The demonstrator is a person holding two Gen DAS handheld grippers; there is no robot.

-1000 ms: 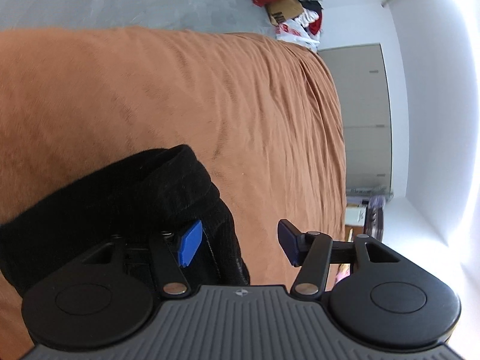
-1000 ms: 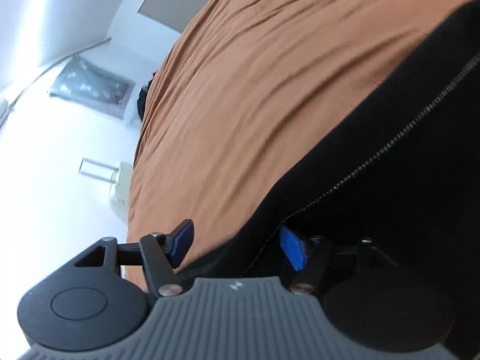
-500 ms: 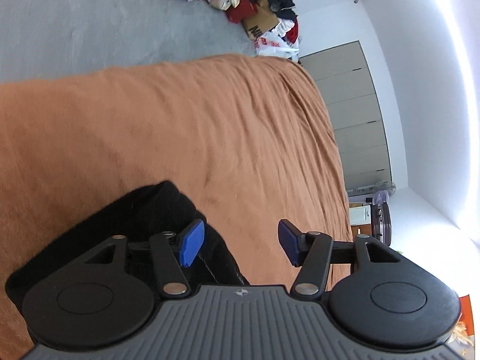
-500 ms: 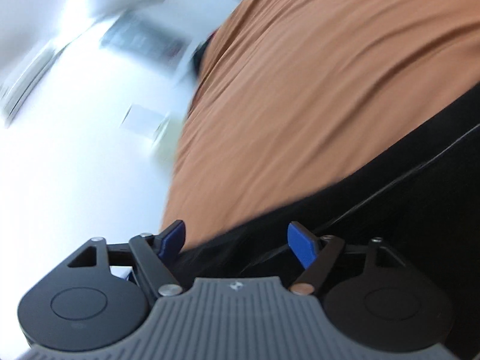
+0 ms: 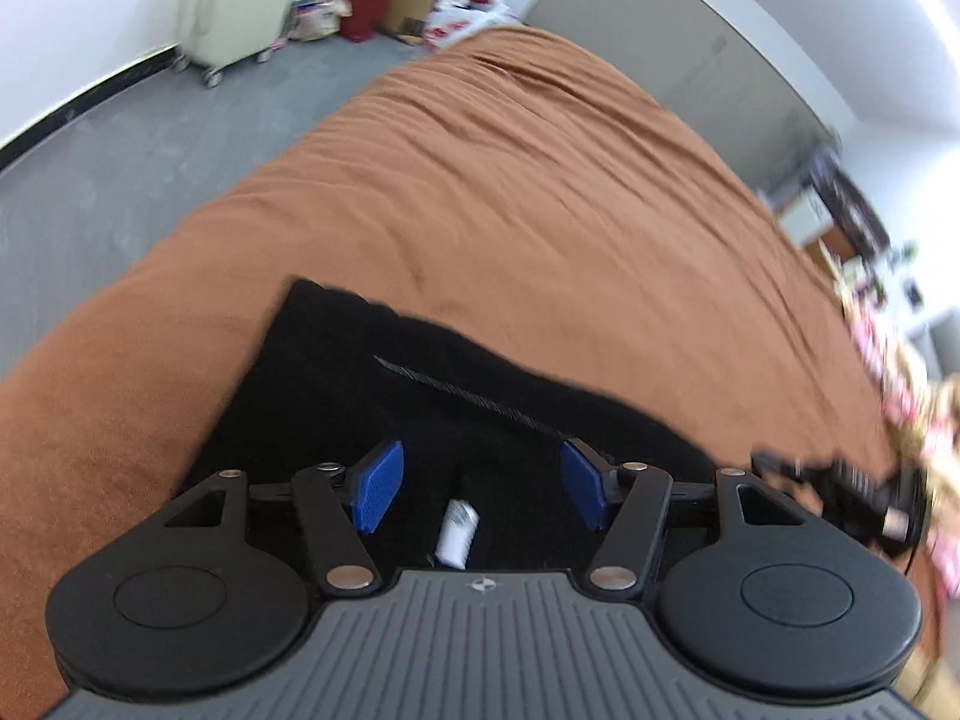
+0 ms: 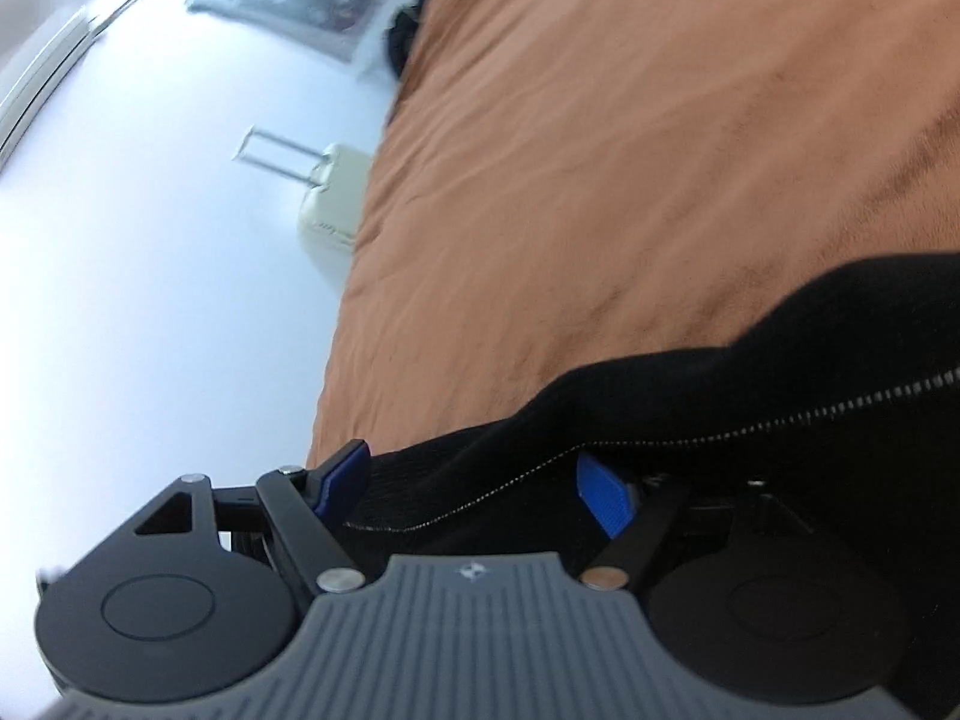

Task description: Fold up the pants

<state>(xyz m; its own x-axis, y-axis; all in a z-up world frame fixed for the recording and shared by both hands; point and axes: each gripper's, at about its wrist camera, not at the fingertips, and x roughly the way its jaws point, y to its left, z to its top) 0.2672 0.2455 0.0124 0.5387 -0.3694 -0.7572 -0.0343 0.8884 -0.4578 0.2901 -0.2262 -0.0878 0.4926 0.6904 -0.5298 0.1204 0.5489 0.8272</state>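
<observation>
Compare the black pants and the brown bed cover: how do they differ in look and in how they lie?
The black pants are dark and bunched in thick folds; the brown bed cover is rust-coloured and spread out with fine wrinkles. The pants carry a metal zipper; the cover shows none. Both are soft cloth.

Black tongs [image 5: 480, 483], 2 blue ribbed pads [image 5: 377, 485] (silver screws), grey grooved body
</observation>
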